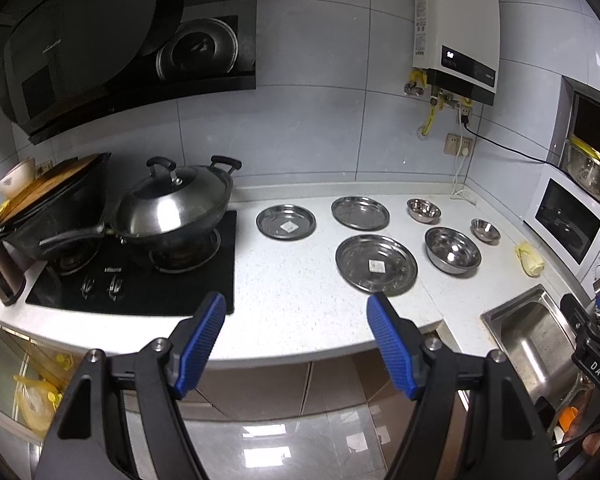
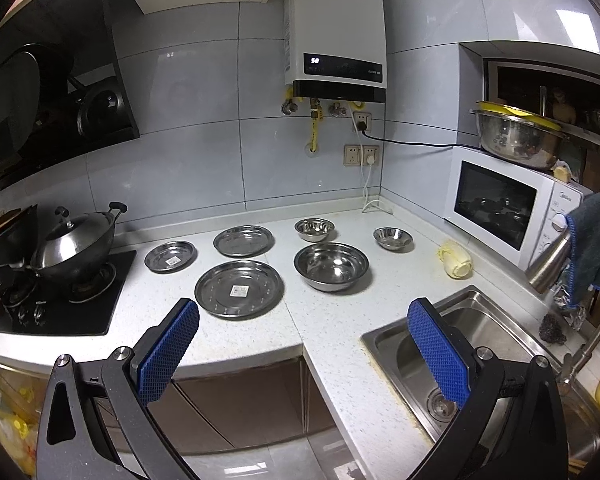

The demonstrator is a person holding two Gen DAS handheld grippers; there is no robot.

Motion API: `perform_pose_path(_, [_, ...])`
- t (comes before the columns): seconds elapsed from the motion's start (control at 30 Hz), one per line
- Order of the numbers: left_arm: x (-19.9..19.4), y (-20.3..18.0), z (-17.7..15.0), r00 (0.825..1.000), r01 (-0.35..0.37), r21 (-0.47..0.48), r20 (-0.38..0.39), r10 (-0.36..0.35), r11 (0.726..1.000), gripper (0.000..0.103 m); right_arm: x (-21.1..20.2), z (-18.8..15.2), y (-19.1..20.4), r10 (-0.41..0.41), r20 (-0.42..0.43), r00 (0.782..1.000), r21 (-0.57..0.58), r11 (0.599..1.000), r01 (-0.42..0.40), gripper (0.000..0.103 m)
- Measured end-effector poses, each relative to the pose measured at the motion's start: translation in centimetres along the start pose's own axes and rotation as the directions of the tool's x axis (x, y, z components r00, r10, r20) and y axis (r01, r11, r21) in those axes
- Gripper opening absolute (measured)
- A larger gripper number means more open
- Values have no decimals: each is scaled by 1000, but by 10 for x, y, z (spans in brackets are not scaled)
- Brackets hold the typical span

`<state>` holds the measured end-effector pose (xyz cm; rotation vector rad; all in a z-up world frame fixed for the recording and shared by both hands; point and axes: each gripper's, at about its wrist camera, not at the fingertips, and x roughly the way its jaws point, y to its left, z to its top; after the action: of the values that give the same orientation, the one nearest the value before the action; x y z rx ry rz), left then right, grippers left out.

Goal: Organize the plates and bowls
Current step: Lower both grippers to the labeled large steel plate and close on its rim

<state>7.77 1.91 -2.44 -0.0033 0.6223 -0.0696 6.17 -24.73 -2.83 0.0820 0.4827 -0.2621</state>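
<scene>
Hovering off counter (image 1: pixel 292 280) edge, L gripper (image 1: pixel 296 304) & R gripper (image 2: pixel 304 312) both spread wide, gripping nothing. Sitting apart on counter: 3 plates (image 1: pixel 376 266), 3 bowls (image 1: pixel 453 250), btwn stove (image 1: pixel 140 280) & sink (image 2: pixel 480 344).

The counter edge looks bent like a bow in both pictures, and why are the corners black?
Left wrist view: fisheye lens bows the counter and blackens corners; floor glare below. Right wrist view: same curving, window glare on wall tiles, sharp throughout.

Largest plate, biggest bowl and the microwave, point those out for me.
Largest plate (image 2: pixel 238 289): right wrist view, flat centre beside its sticker.
Biggest bowl (image 2: pixel 331 266): right wrist view, inner bottom.
Microwave (image 2: pixel 494 210): right wrist view, dark door window.
</scene>
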Motion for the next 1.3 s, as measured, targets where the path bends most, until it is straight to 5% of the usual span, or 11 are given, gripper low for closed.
perform_pose_path(0.63, [88,4,64,995,16,28,95,-18,999,72,112,38,69,-12,23,1000,-16,1000,12,102])
perform_pose_path(1.0, [177,-34,85,999,-11,11,30,11,1000,72,192,50,76,18,-30,999,-71,997,-20,102])
perform_pose_path(1.3, [295,-93,97,991,-108,11,-77,109,994,72,310,45,75,142,-119,983,-164,973,-161,102])
